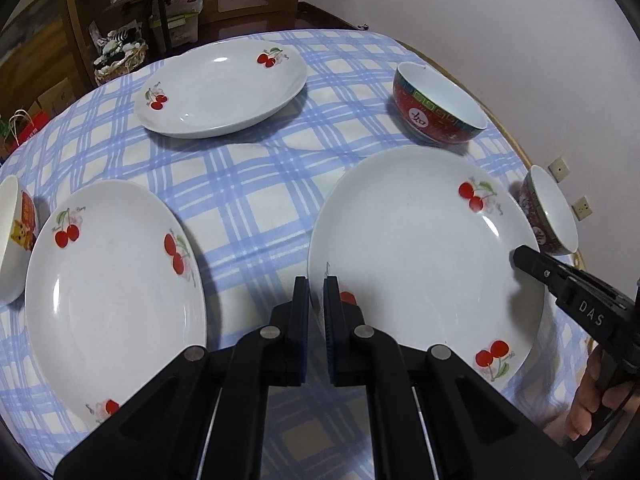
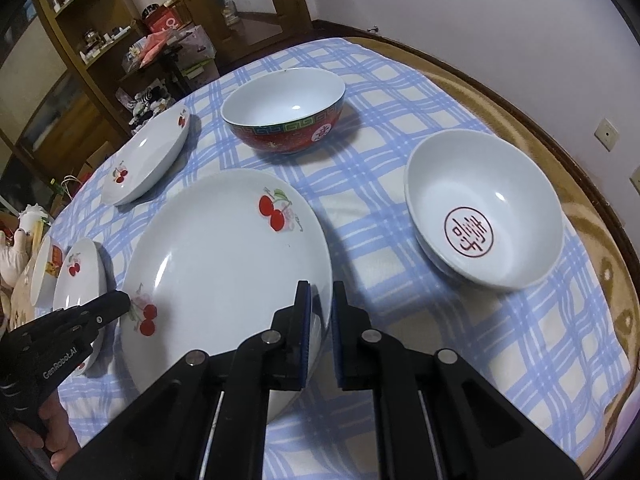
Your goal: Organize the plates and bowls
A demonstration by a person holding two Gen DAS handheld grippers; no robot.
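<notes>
A large white cherry plate [image 1: 420, 248] [image 2: 224, 256] lies on the blue plaid tablecloth [image 1: 248, 184]. My left gripper [image 1: 316, 280] is shut on its left rim, one pad on each side of the edge. My right gripper [image 2: 322, 286] is shut on the opposite rim. Each gripper also shows in the other's view: the right gripper [image 1: 520, 255] at the plate's far rim, the left gripper [image 2: 125, 303] beside a cherry print. Two more cherry plates sit apart: the left plate [image 1: 112, 296] [image 2: 78, 280] and the far plate [image 1: 224, 88] [image 2: 148, 160].
A red bowl [image 1: 436, 108] [image 2: 286, 116] stands beyond the held plate. A second red bowl with a seal inside [image 1: 552, 212] [image 2: 484, 220] sits to its right, near the table's edge. A small printed bowl [image 1: 12, 240] is at the far left. Wooden shelves [image 2: 80, 60] stand behind.
</notes>
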